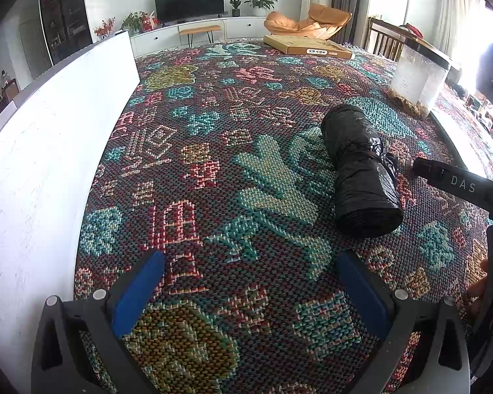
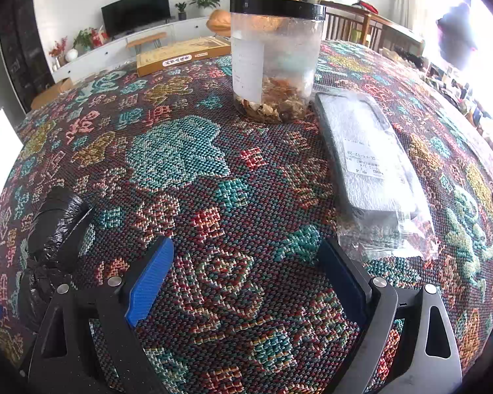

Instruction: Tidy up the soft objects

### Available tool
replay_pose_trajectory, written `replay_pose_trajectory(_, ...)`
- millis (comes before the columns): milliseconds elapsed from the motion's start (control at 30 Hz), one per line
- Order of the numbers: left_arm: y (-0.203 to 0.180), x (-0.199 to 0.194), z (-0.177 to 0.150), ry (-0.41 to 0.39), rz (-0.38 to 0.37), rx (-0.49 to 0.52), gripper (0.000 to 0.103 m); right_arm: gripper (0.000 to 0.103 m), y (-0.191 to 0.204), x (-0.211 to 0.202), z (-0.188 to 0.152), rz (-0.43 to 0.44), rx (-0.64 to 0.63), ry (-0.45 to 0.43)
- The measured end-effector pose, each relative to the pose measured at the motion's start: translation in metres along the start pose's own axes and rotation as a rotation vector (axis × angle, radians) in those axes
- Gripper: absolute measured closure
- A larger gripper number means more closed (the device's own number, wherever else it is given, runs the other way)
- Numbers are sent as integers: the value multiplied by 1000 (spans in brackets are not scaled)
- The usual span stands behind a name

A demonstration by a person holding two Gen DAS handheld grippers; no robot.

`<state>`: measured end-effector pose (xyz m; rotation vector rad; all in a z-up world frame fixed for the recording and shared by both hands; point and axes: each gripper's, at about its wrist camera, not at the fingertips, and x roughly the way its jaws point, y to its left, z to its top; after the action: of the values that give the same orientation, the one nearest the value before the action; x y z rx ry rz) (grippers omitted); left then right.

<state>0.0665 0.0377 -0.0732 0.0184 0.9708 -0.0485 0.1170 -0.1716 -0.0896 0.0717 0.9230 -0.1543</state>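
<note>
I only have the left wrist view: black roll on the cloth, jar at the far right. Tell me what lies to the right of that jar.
Observer: A flat grey item sealed in a clear plastic bag lies on the tablecloth just right of the jar, with a white label facing up.
Operator: Report the right gripper's state.
Observer: The right gripper is open, with nothing between its blue pads, only cloth.
Operator: Say where the roll sits from that side.
Observer: The black plastic roll lies at the right gripper's left, beside its left finger; whether they touch, I cannot tell.
Operator: Describe the jar's contents.
Observer: Dried brownish pieces fill only the bottom; a black lid is on top.
</note>
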Motion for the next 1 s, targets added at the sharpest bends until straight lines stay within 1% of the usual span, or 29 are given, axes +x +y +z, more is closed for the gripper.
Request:
replay_pose_trajectory(67,0,0,0,0,0,-1,0,11,-1,-1,6,8,-10,7)
replay_pose_trajectory(133,0,0,0,0,-3,-1,0,11,-1,-4,7,46,-74,61)
replay_pose_trajectory(200,0,1,1,0,-4,-2,0,11,-7,-12,-2,85,-96,94)
replay_pose_trajectory(300,0,1,1,0,-4,-2,0,11,-13,-33,-31,112,-154,59)
replay_pose_trajectory(367,0,1,1,0,-4,-3,0,11,-19,-43,-47,133,-171,42)
replay_pose_trajectory(433,0,1,1,0,-3,-2,0,11,-23,-51,-59,149,-191,7)
replay_pose_trajectory(600,0,1,0,-1,-4,-2,0,11,-26,-52,-56,166,-205,33)
replay_pose_trajectory(733,0,0,0,-1,-3,-1,0,11,-29,-55,-63,189,-225,-7)
replay_pose_trajectory(833,-1,2,1,1,1,-2,0,11,-32,-62,-73,186,-218,-36)
replay_pose_trajectory(1000,-1,1,1,1,3,-1,0,11,-35,-65,-77,192,-200,-41)
